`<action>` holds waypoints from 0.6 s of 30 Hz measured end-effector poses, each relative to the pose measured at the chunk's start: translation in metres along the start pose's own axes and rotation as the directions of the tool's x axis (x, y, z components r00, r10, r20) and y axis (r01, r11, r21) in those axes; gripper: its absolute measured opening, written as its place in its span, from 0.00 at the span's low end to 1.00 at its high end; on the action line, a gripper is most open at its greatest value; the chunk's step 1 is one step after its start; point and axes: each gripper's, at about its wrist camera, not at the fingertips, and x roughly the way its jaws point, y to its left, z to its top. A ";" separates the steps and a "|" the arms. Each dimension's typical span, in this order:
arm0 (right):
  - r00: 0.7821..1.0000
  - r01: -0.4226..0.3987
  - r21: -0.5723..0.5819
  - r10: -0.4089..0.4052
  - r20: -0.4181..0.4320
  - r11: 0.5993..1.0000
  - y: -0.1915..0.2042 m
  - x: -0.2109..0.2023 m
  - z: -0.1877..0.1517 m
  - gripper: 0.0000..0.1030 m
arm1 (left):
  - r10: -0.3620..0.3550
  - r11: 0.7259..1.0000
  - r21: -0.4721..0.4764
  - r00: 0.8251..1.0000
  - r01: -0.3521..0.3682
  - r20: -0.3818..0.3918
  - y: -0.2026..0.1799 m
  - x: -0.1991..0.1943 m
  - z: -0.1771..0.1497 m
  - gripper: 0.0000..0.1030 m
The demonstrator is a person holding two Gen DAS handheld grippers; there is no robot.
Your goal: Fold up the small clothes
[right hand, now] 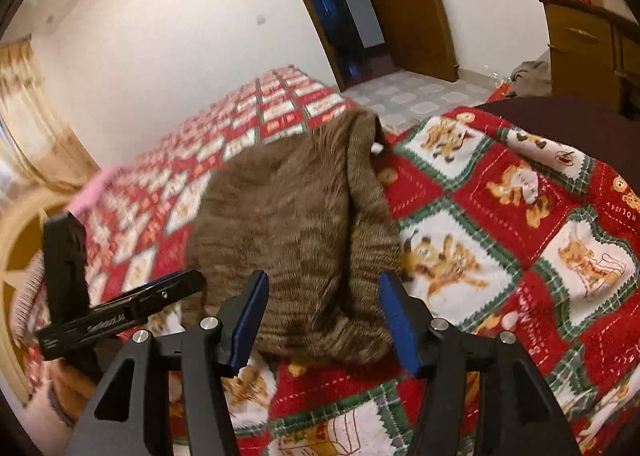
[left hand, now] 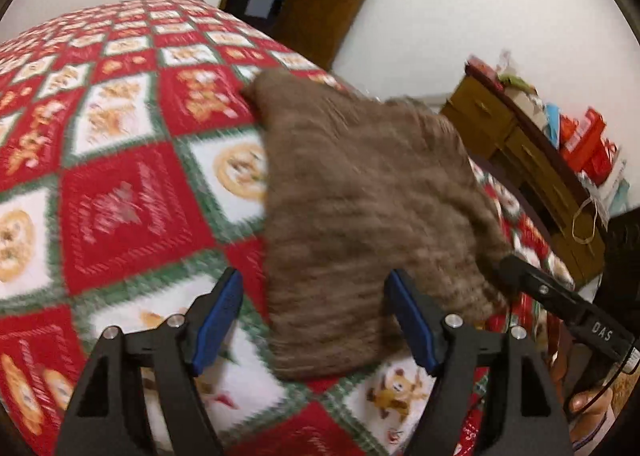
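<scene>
A small brown knitted garment (left hand: 360,208) lies folded on the red, white and green patchwork bedspread (left hand: 132,208). It also shows in the right wrist view (right hand: 288,232). My left gripper (left hand: 316,312) is open, its blue pads either side of the garment's near edge, holding nothing. My right gripper (right hand: 324,316) is open too, just above the garment's near edge. The right gripper's finger shows at the garment's right corner in the left wrist view (left hand: 560,300). The left gripper shows at the left in the right wrist view (right hand: 120,308).
The bedspread (right hand: 500,216) covers the bed. A wooden dresser (left hand: 532,172) with red boxes on top stands to the right. A brown door (right hand: 404,4) and tiled floor lie beyond the bed. A pink item (right hand: 94,192) lies at the bed's left edge.
</scene>
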 end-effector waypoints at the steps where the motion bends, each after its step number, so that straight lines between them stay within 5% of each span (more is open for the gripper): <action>1: 1.000 0.013 -0.006 -0.013 -0.015 1.000 0.001 0.003 -0.001 0.57 | 0.021 1.000 0.019 1.000 -0.022 0.014 -0.005 0.002 -0.001 0.78; 4: 0.999 0.031 -0.030 -0.032 -0.034 0.999 0.005 0.005 -0.006 0.55 | 0.033 0.999 0.032 0.999 -0.034 0.029 -0.010 0.009 0.001 0.75; 5: 0.998 0.042 -0.037 -0.044 -0.040 0.998 0.006 0.006 -0.008 0.50 | 0.014 1.000 0.025 0.999 -0.015 0.029 -0.011 0.010 0.002 0.61; 6: 0.997 0.056 -0.046 -0.058 -0.049 0.997 0.007 0.007 -0.009 0.30 | -0.018 1.000 0.010 1.000 0.018 0.019 -0.011 0.010 0.002 0.44; 7: 0.995 0.070 -0.049 -0.074 -0.070 0.996 0.009 0.010 -0.010 0.18 | -0.040 0.999 -0.013 0.999 0.040 0.003 -0.010 0.011 0.005 0.36; 9: 0.995 0.040 0.010 -0.039 -0.094 0.999 0.005 0.010 -0.008 0.11 | -0.058 0.997 -0.043 0.998 0.058 -0.011 -0.011 0.007 0.008 0.18; 13: 0.972 -0.171 0.195 0.198 -0.127 0.966 -0.004 0.002 -0.004 0.05 | -0.087 0.996 -0.022 0.996 0.088 0.005 -0.019 -0.020 0.012 0.15; 18: 0.942 -0.234 0.266 0.286 -0.174 0.935 -0.002 -0.016 -0.018 0.05 | -0.058 0.998 -0.011 0.998 0.058 -0.036 -0.026 -0.050 -0.003 0.14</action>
